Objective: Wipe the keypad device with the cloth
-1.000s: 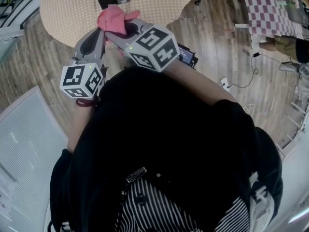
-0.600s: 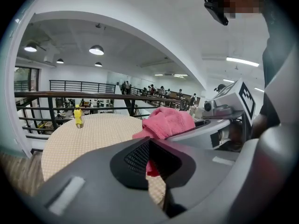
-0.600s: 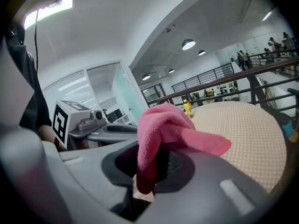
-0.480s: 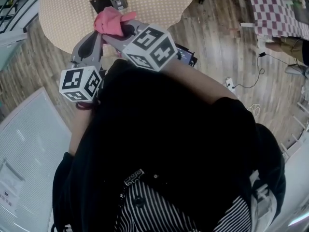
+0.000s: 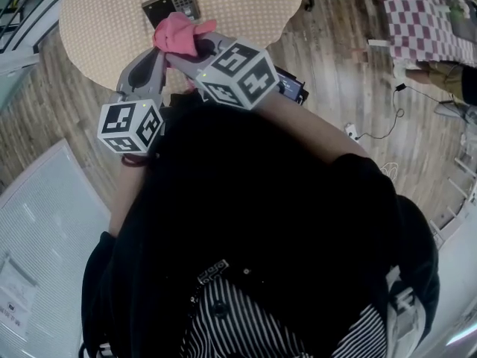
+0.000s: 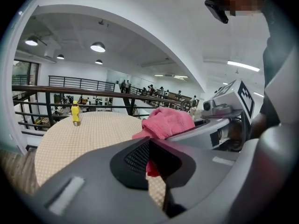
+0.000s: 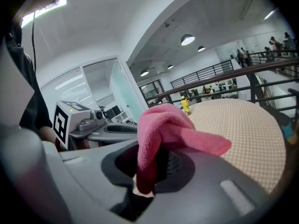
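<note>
The keypad device [image 5: 172,6], dark with a grey button pad, lies on the round beige table [image 5: 246,6] at its far side. My right gripper [image 5: 186,47] is shut on a crumpled pink cloth [image 5: 179,33], held above the table just short of the device. In the right gripper view the cloth [image 7: 168,125] bulges out above the right gripper [image 7: 154,157]. My left gripper [image 5: 159,57] sits close beside it on the left, jaws together. In the left gripper view the left gripper [image 6: 149,146] has the cloth [image 6: 168,122] just beyond its tips.
A small yellow figure [image 6: 75,113] stands at the table's far edge. On the wooden floor are a dark screen device [image 5: 289,86] and a cable with a plug [image 5: 349,130]. A checked cloth [image 5: 417,13] lies at upper right, a white panel [image 5: 45,222] at left.
Both grippers and the pink cloth stay almost where they were, close together near the keypad device. Only the view has shifted slightly.
</note>
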A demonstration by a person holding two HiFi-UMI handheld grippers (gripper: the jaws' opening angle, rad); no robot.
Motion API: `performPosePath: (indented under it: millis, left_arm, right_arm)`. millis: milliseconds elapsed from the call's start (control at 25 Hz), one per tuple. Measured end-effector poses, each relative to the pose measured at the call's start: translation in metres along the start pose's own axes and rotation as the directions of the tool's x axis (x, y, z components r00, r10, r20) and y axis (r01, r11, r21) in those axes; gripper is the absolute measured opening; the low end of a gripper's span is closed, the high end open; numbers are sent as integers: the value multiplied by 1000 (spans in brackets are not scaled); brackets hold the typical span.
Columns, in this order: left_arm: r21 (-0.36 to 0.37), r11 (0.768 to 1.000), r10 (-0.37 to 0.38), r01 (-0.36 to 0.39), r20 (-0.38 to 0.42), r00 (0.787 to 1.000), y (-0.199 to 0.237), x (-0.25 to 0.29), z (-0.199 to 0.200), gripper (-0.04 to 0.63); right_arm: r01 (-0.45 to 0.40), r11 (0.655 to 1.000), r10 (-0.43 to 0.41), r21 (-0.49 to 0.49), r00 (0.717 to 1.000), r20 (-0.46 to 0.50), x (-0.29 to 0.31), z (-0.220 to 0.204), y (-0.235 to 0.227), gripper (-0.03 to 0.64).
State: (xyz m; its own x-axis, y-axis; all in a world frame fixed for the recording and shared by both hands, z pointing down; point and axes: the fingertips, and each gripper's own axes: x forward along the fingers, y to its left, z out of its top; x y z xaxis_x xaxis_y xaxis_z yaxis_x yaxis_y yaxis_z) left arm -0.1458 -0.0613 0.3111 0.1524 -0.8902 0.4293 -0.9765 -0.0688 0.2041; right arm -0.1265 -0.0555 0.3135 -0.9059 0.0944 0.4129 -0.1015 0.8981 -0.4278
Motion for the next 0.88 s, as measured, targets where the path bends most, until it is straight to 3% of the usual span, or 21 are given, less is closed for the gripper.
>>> performPosePath:
  millis: [240, 600, 880]
  left_arm:
    - [37, 998, -60, 60, 1, 998, 16, 26, 25, 3]
    - [16, 991, -131, 131, -26, 991, 55, 58, 35, 5]
    - [-3, 992, -129, 129, -50, 990, 100, 71, 32, 5]
  right_arm:
    - [52, 998, -53, 29, 998, 42, 8, 27, -26, 63]
    - [76, 990, -80, 115, 996, 30, 45, 33, -59, 63]
    - [65, 989, -66, 132, 998, 7, 90, 40, -72, 63]
